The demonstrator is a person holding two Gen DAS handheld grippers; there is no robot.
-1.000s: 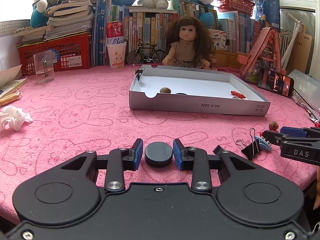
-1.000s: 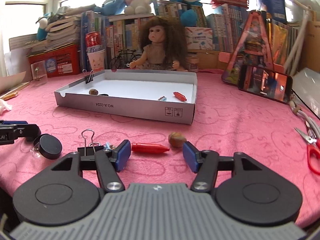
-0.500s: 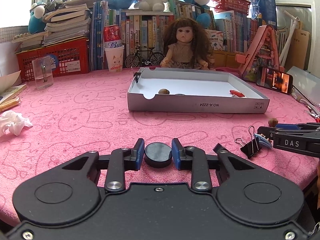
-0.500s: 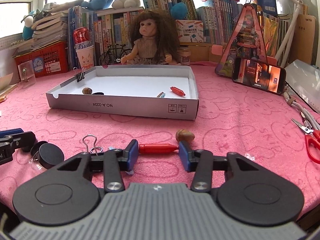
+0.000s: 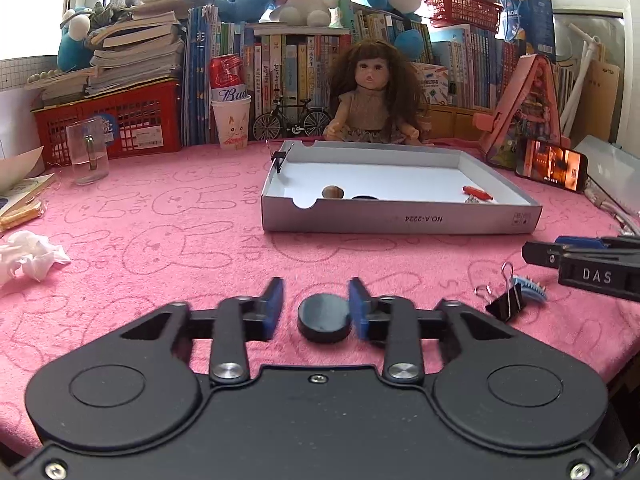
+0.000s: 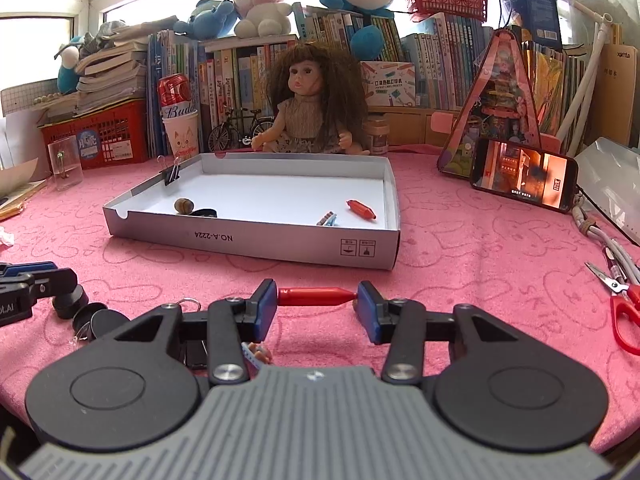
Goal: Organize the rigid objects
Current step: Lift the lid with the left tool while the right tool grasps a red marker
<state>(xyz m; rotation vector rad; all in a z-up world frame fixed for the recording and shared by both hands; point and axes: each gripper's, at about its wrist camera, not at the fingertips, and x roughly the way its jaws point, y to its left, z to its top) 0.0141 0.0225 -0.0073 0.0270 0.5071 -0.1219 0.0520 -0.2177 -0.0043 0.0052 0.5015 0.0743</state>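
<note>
A shallow white box (image 5: 400, 220) stands mid-table holding a nut (image 5: 333, 191), a red stick (image 5: 478, 193) and a black disc. My left gripper (image 5: 316, 308) rests low on the pink cloth with its jaws opening. A black disc (image 5: 325, 317) lies between them, against the right pad, with a gap at the left pad. In the right wrist view my right gripper (image 6: 316, 306) is shut on a red stick (image 6: 316, 296), held crosswise by its ends above the cloth. A black binder clip (image 5: 505, 300) and a blue hair clip (image 5: 530, 289) lie near the right gripper.
A doll (image 6: 312, 104), books and red baskets line the back. A glass cup (image 5: 87, 152) and crumpled tissue (image 5: 28, 256) are at left. A phone (image 6: 524, 174) leans at right, with red-handled scissors (image 6: 624, 312) and cables near the right edge.
The left jaws, pressed on the black disc before, have spread off it. The right jaws closed on the red stick and raised it; the nut beside it is now hidden.
</note>
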